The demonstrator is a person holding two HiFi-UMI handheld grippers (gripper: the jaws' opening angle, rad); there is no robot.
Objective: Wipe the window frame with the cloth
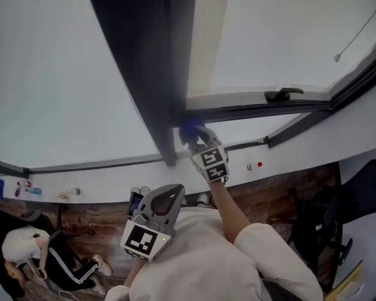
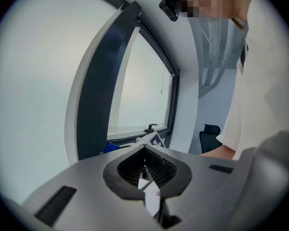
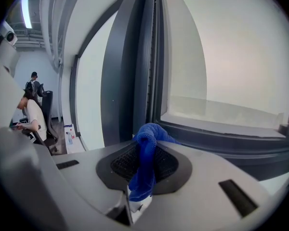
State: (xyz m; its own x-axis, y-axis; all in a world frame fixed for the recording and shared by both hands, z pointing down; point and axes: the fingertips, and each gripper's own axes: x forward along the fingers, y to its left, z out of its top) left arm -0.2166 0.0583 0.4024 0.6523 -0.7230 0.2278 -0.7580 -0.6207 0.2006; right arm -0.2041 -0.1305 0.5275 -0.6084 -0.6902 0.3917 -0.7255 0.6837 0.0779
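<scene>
The blue cloth (image 3: 146,160) is pinched in the right gripper (image 3: 144,170), whose jaws are clamped on a bunched-up fold. A rounded lump pokes out past the tips and a tail hangs back towards the camera. In the head view it's up at the corner where the dark upright of the window frame (image 1: 135,74) meets the bottom rail. I can't tell if the cloth is actually pressing on the frame or just sitting next to it.

What I'd worry about:

- Only a narrow wad is held. Dragging it along the rail could tug it out of the jaws, and then it drops to the floor below.
- The lump sticking out is small. Tilt the gripper a bit wrong and the hard tips rub the frame instead of the cloth, so nothing gets wiped and the paint may get scuffed.
- The corner is tight, so the wad could snag there and bunch up more.
- Further right along the rail there's a window handle (image 1: 282,94). A long sweep that way could catch the cloth on it.

The left gripper (image 1: 168,196) sits low by the person's chest, well away from the window. Its jaws are pressed together on nothing, so it isn't in a position to catch or re-fold the cloth.
</scene>
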